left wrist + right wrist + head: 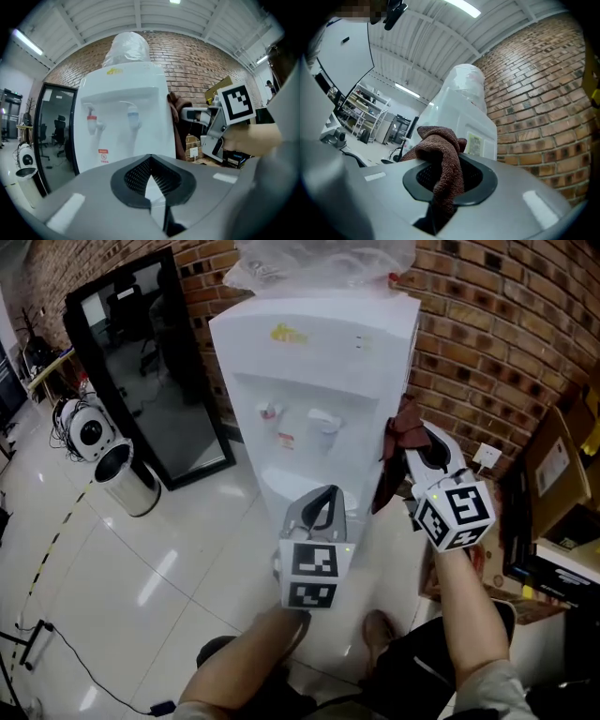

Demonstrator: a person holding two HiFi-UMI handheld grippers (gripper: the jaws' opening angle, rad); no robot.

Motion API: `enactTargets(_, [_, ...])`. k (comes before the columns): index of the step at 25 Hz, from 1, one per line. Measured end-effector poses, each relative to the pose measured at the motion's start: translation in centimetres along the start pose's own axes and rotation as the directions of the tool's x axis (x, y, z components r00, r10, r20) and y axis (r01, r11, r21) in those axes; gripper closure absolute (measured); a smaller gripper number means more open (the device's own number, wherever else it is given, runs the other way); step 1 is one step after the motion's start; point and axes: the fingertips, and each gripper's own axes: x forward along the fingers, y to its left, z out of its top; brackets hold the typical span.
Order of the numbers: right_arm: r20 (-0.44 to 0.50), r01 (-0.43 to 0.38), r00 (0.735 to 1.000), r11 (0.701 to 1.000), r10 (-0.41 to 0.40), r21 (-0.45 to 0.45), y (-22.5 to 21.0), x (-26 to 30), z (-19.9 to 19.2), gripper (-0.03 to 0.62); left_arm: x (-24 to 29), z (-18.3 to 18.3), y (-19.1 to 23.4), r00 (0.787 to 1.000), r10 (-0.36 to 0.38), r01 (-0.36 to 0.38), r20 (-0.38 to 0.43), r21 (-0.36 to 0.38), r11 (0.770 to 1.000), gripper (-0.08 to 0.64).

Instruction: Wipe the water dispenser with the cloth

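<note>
Right tongs (440, 174) nearly closed, pinching the brown cloth (440, 145). The cloth bunches above the pads and hangs down between them. Head view: cloth is at the 3 o'clock edge of the white water dispenser (319, 381), about tap height; contact cannot be told. Left tongs (150, 161) closed tip to tip and empty, at the dispenser's 6 o'clock, facing its front below the red tap (92, 123) and blue tap (132, 115). Steel bin (127, 479) stands on the floor at 9 o'clock.
</note>
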Motion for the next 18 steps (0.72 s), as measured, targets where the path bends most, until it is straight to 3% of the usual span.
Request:
enactTargets(4, [-0.078, 0.030, 0.997, 0.998, -0.026, 0.054, 0.6, -1.0, -5.1, 0.518, -0.4, -0.9, 0.5, 0.997, -0.038, 0.039, 0.060, -0.016, 0.999, 0.560])
enactTargets(10, [-0.143, -0.011, 0.990, 0.999, 0.017, 0.042, 1.7, -1.8, -9.0, 0.523, -0.3, -4.1, 0.6, 0.999, -0.036, 0.035, 0.020, 0.030, 0.999, 0.560])
enactTargets(15, [-0.149, -0.011, 0.989, 0.998, 0.020, 0.058, 1.7, -1.6, -9.2, 0.523, 0.3, -7.5, 0.7, 0.998, -0.043, 0.040, -0.050, -0.064, 0.997, 0.560])
enactTargets(18, [-0.156, -0.012, 0.988, 0.998, 0.020, 0.054, 1.7, -1.5, -9.2, 0.523, 0.1, -7.7, 0.2, 0.997, -0.062, 0.057, -0.044, -0.113, 0.992, 0.560])
